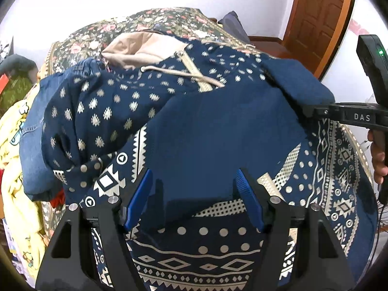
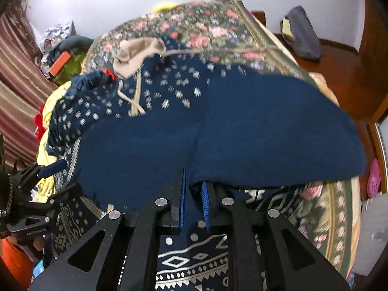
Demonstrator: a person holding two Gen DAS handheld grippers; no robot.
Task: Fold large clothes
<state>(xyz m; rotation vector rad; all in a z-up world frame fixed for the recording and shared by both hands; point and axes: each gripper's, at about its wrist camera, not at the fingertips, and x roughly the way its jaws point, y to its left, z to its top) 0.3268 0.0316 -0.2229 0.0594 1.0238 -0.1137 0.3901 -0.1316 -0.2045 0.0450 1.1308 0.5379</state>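
We're over the bed [image 2: 262, 36], its floral cover spread flat as our folding surface. On it lies the hoodie [image 1: 218, 133], navy with pale geometric print. It fills most of both views, hood [image 1: 135, 48] with its tan lining toward the far end, hem band near us. A plain navy panel [image 2: 242, 133] is turned over across the body, its inner side up, so we judge a fold is under way.

Laundry [image 1: 14, 145] waits in a pile at the left edge, yellow fabric and denim, likely next in line.

Our left gripper [image 1: 194, 194] hangs just above the navy cloth, jaws spread wide, nothing between them; it looks ready to steady or smooth the fold.

Our right gripper [image 2: 194, 191] sits at the near edge of the turned panel, jaws nearly together with a slim gap. The edge lies right at the tips, but we can't tell whether the pads pinch it.
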